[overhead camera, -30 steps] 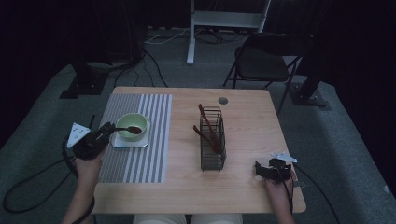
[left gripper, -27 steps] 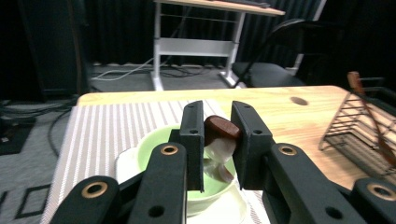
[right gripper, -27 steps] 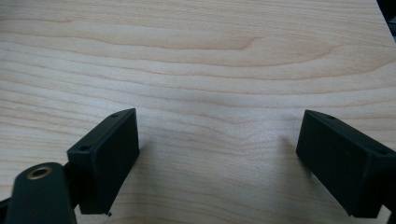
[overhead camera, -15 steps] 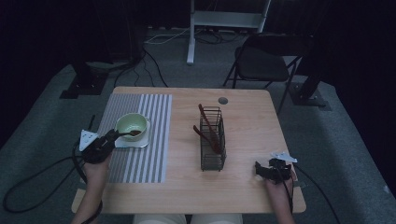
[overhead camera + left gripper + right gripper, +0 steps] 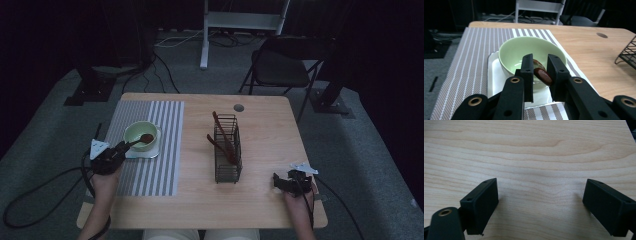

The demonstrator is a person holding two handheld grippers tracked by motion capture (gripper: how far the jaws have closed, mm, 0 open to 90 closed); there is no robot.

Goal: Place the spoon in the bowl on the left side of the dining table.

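Left hand-held gripper (image 5: 540, 75) is clamping a dark brown wooden spoon (image 5: 542, 74) over the pale green ceramic bowl (image 5: 524, 53).
Right hand-held gripper (image 5: 540, 207) is resting wide apart, gripping nothing, on the light wooden tabletop (image 5: 536, 150).

wooden table (image 5: 260, 200) | on it: striped placemat (image 5: 150, 175), wire basket (image 5: 227, 165) | right hand-held gripper (image 5: 278, 181) resting

A bowl (image 5: 140, 135) sits on a mat (image 5: 150, 165) left of a wire basket (image 5: 228, 150) holding utensils (image 5: 222, 137).
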